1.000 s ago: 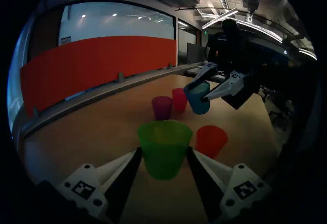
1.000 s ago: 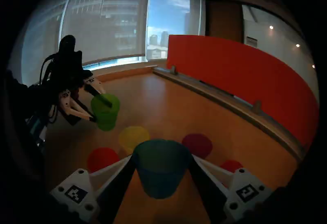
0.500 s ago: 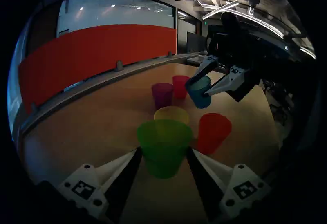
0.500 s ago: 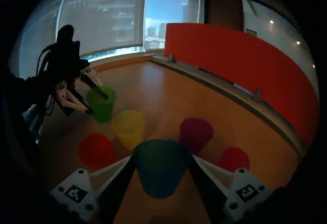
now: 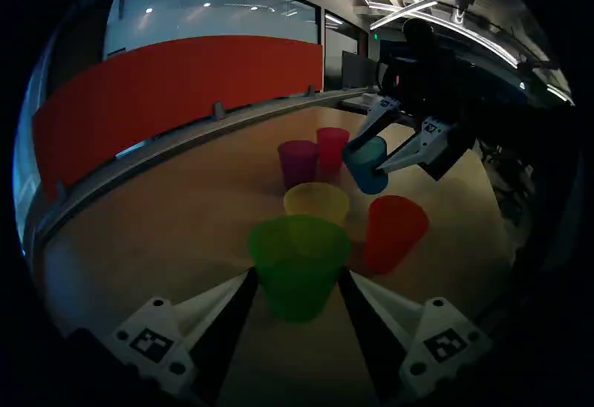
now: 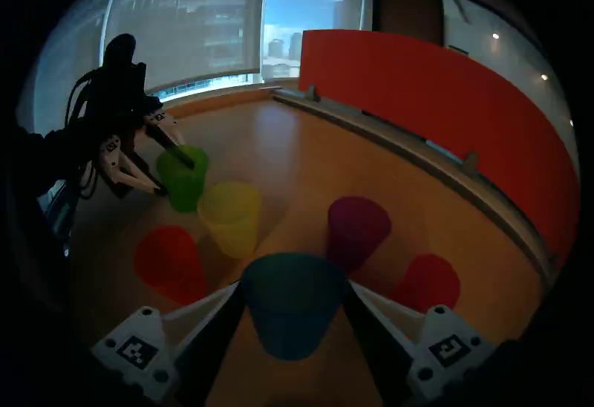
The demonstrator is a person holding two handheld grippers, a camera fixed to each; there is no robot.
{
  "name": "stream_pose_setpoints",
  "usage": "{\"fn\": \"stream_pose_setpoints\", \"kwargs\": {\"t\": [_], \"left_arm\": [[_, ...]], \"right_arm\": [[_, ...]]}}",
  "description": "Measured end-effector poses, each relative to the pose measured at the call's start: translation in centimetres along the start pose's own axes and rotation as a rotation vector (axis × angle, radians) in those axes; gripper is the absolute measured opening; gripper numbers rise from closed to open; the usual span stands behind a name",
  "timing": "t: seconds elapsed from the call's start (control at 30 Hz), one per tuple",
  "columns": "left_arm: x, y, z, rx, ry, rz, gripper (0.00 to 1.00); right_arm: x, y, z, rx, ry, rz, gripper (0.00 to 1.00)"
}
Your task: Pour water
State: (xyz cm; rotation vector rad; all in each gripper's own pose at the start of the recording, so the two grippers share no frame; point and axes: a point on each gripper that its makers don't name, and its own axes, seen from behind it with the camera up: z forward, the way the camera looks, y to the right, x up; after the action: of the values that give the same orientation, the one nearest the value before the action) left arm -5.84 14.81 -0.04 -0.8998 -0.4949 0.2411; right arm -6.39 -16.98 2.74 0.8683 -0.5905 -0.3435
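1. Six tapered, translucent plastic cups are present; two are held and four stand on the smooth wooden tabletop (image 5: 171,221).
2. Left gripper (image 5: 298,277): both white fingers are clamped against the sides of the green translucent plastic cup (image 5: 299,247), which is held upright, mouth up. Its contents cannot be determined.
3. Right gripper (image 6: 293,292): both fingers are clenched on the blue-teal translucent plastic cup (image 6: 292,314). In the left gripper view this cup is raised above the tabletop and slightly tilted, near the pink-red cup and the yellow cup. Its contents cannot be determined.
4. Yellow translucent plastic cup (image 5: 315,206): stands mouth up, between the two held cups. Whether it holds liquid cannot be told.
5. Orange-red plastic cup (image 5: 393,232): stands on the tabletop just beside the yellow cup.
6. Purple plastic cup (image 5: 298,162) and pink-red plastic cup (image 5: 331,151): they stand side by side, beyond the yellow cup in the left gripper view.
7. Surroundings: a flat red partition panel (image 5: 171,88) runs along one table edge; in the right gripper view, large glass windows (image 6: 185,28) lie beyond the table.
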Motion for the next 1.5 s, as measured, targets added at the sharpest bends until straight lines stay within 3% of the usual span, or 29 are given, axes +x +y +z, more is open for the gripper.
{"fn": "stream_pose_setpoints", "kwargs": {"t": [1.5], "left_arm": [[-2.5, 0.2, 0.5, -0.009, -0.064, 0.002, 0.79]], "right_arm": [[-2.2, -0.3, 0.8, -0.005, -0.024, 0.013, 0.91]]}}
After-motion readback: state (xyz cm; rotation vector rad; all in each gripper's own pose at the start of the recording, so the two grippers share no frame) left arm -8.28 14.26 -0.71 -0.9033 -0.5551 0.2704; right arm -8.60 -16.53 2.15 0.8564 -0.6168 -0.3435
